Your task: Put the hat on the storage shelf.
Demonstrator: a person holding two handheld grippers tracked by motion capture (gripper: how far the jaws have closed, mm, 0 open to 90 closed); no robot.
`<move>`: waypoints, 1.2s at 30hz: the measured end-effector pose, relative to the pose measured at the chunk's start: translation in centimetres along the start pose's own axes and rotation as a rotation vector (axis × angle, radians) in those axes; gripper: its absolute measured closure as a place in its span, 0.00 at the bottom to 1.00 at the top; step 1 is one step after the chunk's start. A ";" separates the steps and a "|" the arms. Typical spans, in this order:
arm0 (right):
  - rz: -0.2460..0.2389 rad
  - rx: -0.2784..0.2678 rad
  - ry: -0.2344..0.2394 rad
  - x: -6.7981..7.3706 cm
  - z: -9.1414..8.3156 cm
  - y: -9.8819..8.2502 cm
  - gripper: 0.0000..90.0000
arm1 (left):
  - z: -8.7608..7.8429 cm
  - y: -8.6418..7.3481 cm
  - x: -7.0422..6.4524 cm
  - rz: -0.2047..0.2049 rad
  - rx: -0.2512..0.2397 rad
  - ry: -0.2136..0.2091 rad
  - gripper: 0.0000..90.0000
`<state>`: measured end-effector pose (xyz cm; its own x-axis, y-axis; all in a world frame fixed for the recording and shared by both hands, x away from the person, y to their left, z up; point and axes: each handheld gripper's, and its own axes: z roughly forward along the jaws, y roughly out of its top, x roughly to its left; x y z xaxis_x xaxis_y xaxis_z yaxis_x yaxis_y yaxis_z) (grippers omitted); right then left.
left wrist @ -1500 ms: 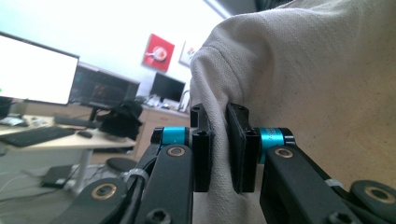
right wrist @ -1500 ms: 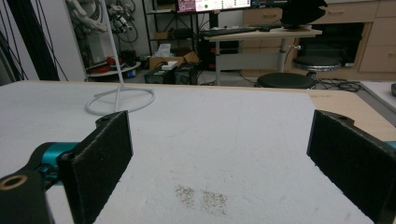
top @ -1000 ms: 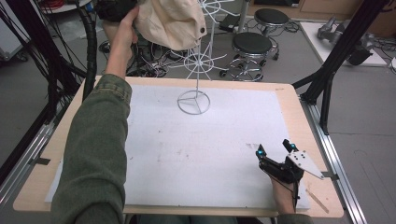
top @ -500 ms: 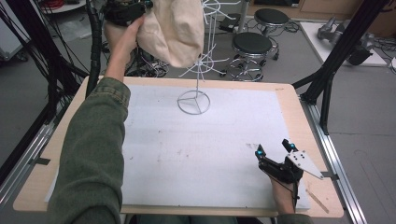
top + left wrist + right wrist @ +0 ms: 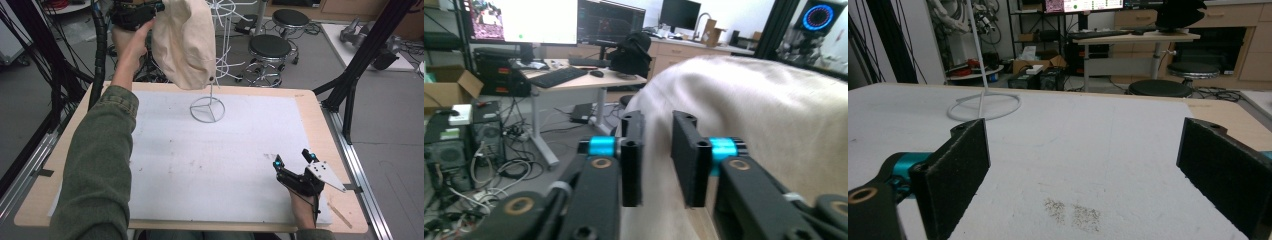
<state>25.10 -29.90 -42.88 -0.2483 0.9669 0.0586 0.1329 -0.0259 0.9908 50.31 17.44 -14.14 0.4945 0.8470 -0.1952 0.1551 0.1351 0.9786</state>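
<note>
A cream cloth hat (image 5: 185, 45) hangs high over the table's far edge, next to a white wire stand (image 5: 206, 108). My left gripper (image 5: 150, 10) is raised at the top of the high view, shut on the hat's edge. In the left gripper view the cream fabric (image 5: 774, 125) runs between the two close jaws of the left gripper (image 5: 656, 135). The hat hides part of the stand's upper arms. My right gripper (image 5: 291, 157) rests open near the table's front right, with nothing between its jaws. In the right gripper view, the right gripper (image 5: 1083, 150) faces the stand's ring base (image 5: 984, 107).
A white mat (image 5: 225, 165) covers most of the wooden table (image 5: 320, 130). Two black stools (image 5: 270, 47) stand behind the table. Black frame posts (image 5: 350, 80) rise at the right, and cables (image 5: 97, 45) hang at the left. A desk with monitors (image 5: 574, 75) stands farther back.
The hat has swung lower and hangs more upright beside the stand's pole. The left hand stays raised. The right gripper has not moved.
</note>
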 end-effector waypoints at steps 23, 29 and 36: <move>-0.010 0.006 0.004 0.3 0.3 0.0 0.07 | -4.9 -2.8 3.6 -0.015 -0.197 -0.028 0.34; -0.012 0.008 0.010 0.5 0.4 0.0 0.07 | -5.9 -2.9 3.1 0.014 -0.191 -0.029 0.28; -0.026 0.006 0.020 0.7 0.6 0.1 0.07 | -7.8 -3.5 2.0 0.067 -0.200 -0.031 0.25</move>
<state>25.48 -29.11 -42.85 -0.2709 0.9620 0.0357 0.1322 0.0004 0.9912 44.07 22.65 -17.50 0.5242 0.8419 -0.1282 -0.0501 0.1807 0.9823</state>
